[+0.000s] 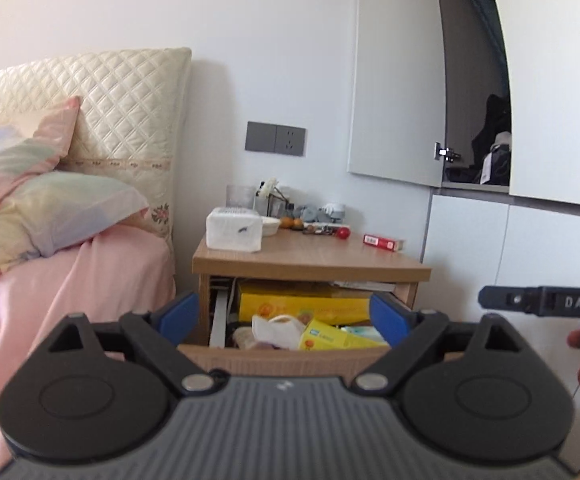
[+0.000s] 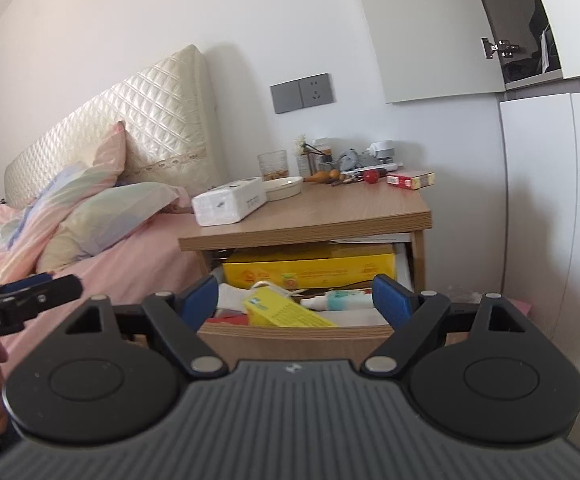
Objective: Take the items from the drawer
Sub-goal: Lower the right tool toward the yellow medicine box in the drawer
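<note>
You hold both claws spread and empty before the open drawer [image 2: 295, 340] of the bedside counter [image 2: 329, 216]: left claw [image 1: 284, 316], right claw [image 2: 295, 298]; the yellow box [image 2: 286, 312], tube [image 2: 337, 300] and the rest lie inside, nothing yet removed

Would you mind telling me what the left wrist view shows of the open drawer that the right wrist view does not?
Only the left wrist view shows the white crumpled bag at the drawer's left front. Only the right wrist view shows the white and teal tube lying along the drawer's right side. Both show the open drawer, the large yellow box at its back, a small yellow box in front, and each open tool, left and right.
</note>
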{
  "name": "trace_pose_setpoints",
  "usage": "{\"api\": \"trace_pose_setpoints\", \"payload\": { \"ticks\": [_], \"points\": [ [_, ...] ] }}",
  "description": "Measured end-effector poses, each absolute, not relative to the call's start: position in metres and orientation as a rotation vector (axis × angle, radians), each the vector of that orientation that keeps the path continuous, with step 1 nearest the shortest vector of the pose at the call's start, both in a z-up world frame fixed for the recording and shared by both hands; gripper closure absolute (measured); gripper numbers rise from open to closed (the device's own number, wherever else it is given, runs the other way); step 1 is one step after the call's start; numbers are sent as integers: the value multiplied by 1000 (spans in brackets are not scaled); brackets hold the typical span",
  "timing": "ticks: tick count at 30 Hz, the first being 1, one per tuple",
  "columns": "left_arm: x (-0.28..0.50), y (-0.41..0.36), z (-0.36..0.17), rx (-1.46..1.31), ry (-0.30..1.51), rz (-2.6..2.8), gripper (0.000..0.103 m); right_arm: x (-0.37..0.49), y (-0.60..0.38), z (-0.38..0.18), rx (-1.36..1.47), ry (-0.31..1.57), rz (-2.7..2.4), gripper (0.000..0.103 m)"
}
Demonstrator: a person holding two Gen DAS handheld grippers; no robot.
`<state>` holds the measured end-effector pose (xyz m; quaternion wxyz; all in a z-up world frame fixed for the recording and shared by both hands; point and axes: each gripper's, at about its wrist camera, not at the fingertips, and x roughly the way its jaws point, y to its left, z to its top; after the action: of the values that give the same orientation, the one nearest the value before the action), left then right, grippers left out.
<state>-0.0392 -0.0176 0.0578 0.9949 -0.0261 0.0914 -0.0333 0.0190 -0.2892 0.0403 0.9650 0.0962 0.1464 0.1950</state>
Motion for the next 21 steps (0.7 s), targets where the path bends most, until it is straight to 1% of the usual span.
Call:
{"api": "trace_pose_setpoints", "payload": {
  "ticks": [4, 10, 16, 21],
  "points": [
    [-36, -20, 65, -34, 185, -47, 8, 13, -276, 47, 199, 291, 403, 17],
    [-24, -22, 54, -45, 167, -9, 7, 16, -270, 44, 229, 265, 404, 17],
    [-15, -28, 34, 9, 144, -13, 5, 8, -262, 26, 208, 196, 371, 17],
    [-12, -15, 14, -32, 120, 32, 2, 10, -251, -7, 203, 203, 355, 16]
  ]
}}
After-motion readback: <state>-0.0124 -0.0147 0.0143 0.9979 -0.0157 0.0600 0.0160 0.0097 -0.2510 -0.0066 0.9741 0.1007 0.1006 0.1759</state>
